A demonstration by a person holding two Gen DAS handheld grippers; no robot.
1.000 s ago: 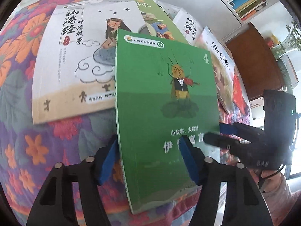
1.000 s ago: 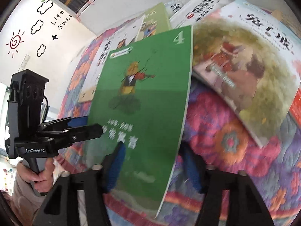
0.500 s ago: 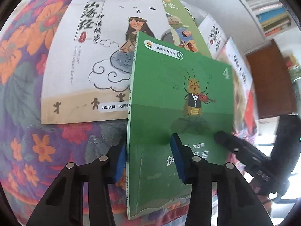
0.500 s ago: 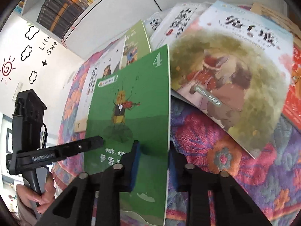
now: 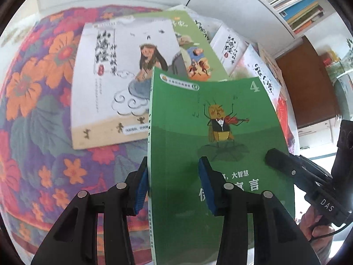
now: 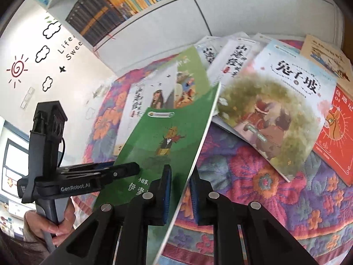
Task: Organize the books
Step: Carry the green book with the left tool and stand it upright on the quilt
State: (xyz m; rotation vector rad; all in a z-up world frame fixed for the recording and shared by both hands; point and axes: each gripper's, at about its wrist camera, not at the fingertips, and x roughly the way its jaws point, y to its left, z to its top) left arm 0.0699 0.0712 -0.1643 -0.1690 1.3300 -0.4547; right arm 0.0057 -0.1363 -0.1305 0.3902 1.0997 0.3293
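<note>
A thin green book [image 5: 209, 114] with a violin-playing insect and a "4" on its cover is held up off the floral quilt [image 5: 33, 132], slightly bowed. My left gripper [image 5: 174, 187] is shut on its spine side, one blue pad under the spine and one on the cover. My right gripper [image 6: 179, 190] grips the opposite long edge; its jaws are closing, with the page edge of the green book [image 6: 167, 137] pinched between the pads. Each gripper shows in the other's view: the right gripper [image 5: 272, 156] and the left gripper [image 6: 134, 169].
Several more books are fanned over the quilt: a white one with a girl [image 5: 123, 84], a rabbit picture book [image 6: 275, 114], a red one [image 6: 337, 137]. A full white bookshelf [image 6: 106, 11] stands behind and a brown cabinet [image 5: 308, 84] to the right. A hand [image 6: 50, 227] holds the left gripper's handle.
Both grippers closed onto the green book's two long sides and rose with it. The book came up off the quilt and the other books, and now bows a little.
</note>
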